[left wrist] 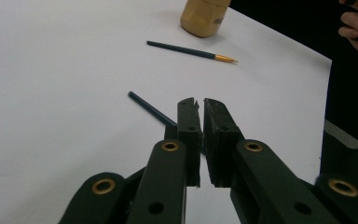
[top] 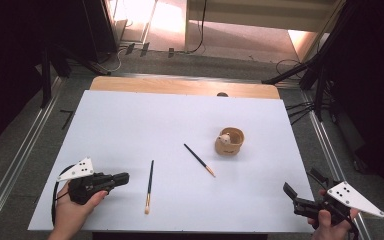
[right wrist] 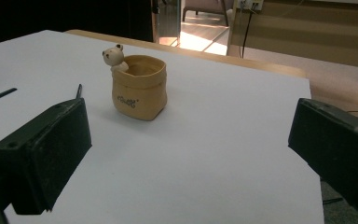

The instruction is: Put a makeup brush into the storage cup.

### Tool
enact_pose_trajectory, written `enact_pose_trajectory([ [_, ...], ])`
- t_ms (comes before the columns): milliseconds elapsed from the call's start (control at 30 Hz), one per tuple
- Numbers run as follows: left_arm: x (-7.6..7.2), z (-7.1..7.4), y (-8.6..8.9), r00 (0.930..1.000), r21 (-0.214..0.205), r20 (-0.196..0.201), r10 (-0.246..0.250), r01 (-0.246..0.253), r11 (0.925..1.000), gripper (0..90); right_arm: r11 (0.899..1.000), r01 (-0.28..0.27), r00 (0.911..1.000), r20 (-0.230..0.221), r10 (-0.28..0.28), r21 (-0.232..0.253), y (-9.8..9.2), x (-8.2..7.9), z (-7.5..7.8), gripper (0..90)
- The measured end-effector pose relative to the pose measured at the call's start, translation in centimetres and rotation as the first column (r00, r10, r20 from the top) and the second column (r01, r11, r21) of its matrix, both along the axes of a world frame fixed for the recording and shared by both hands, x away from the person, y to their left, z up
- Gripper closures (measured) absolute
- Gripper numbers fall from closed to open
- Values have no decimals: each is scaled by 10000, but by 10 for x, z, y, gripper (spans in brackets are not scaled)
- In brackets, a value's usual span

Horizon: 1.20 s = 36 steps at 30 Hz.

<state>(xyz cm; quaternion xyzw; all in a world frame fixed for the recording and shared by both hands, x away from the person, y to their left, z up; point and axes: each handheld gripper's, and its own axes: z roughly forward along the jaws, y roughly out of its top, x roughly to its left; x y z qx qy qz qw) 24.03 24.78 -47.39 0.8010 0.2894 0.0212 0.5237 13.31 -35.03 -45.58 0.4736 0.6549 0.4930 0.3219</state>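
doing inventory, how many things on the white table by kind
paintbrushes: 2, one near the left gripper, one nearer the pot
bear pot: 1
total: 3

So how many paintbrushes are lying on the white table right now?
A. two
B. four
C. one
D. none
A: the high view shows one paintbrush near the left gripper and a second paintbrush lying closer to the small bear pot, both flat on the table.
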Motion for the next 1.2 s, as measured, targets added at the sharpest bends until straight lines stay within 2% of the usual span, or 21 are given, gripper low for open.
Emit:
enact_pose_trajectory([
  [167,-2,-2,-8,9995,34,-188,-245,246,9997,900,10000,26,10000,-61,-26,18,0,0,0,0],
  [233,-2,-5,-15,9982,266,-342,-483,492,9984,900,10000,35,10000,-68,-35,17,0,-1,-1,0],
  [300,-3,-6,-17,9976,300,-397,-566,578,9979,900,10000,34,10000,-49,-34,-6,0,0,-1,0],
  [500,-4,-11,-28,9899,705,-857,-1131,1193,9904,900,10000,26,10000,-81,-27,-56,1,0,-1,0],
  [733,-3,-10,-32,9869,1199,-1100,-1180,1311,9841,900,10000,27,9999,-99,-28,-73,1,0,-1,0],
  [933,-1,-3,-37,9841,2198,-1005,-1461,1652,9615,900,9999,69,9999,-123,-70,-115,2,0,-1,0],
  [967,-1,-3,-37,9841,2198,-1005,-1461,1652,9615,900,9999,61,9999,-123,-62,-124,2,0,-1,0],
  [1000,-1,-3,-38,9797,2467,-1038,-1712,1922,9498,900,9999,57,9999,-116,-58,-126,2,0,-2,0],
  [1100,-1,-4,-43,9739,2955,-1110,-1980,2225,9290,900,9999,87,9998,-161,-88,-97,2,0,-2,0],
  [1133,-1,-3,-44,9712,3169,-1148,-2090,2352,9188,900,9999,92,9998,-170,-93,-100,2,0,-2,0],
  [1167,-1,-3,-46,9705,3313,-1148,-2118,2384,9129,900,9999,90,9998,-170,-92,-106,2,0,-2,0],
  [1200,-1,-3,-46,9705,3313,-1148,-2118,2384,9129,900,9999,97,9998,-152,-99,-98,2,0,-3,0],
])
